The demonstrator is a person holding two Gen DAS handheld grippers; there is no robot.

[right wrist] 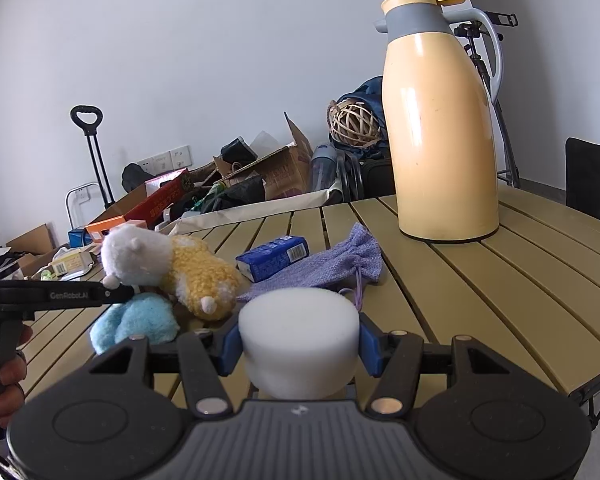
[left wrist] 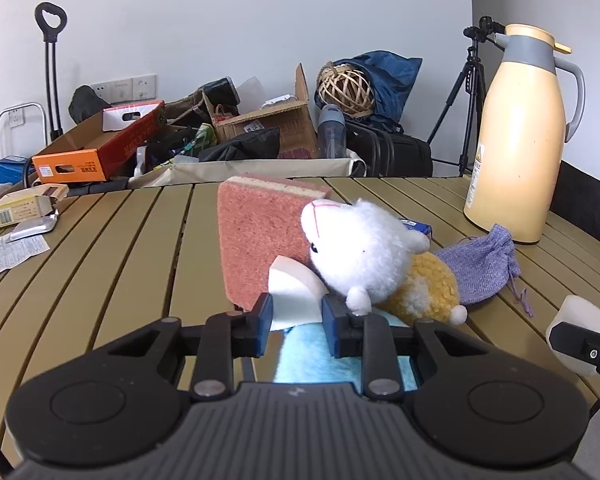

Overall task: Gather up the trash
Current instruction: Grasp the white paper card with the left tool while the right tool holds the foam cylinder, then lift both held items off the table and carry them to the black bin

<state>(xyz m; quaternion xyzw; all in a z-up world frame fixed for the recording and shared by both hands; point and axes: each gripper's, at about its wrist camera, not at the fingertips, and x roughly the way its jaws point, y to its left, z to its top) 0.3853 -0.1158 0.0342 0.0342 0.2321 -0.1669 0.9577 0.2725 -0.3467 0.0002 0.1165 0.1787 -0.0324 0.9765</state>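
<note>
Left wrist view is showing the left tool (left wrist: 297, 312) pinching a white foam wedge (left wrist: 294, 292) beside the plush toy (left wrist: 364, 256); the right tool (right wrist: 299, 346) is gripping a foam cylinder (right wrist: 299, 338). Next, both pieces probably need lifting clear and carrying to a bin, none in view.

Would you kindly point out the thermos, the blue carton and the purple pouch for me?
thermos (right wrist: 444, 128), right wrist view, middle of its yellow body.
blue carton (right wrist: 274, 258), right wrist view, its long side face.
purple pouch (left wrist: 480, 268), left wrist view, middle of the knitted cloth.
</note>
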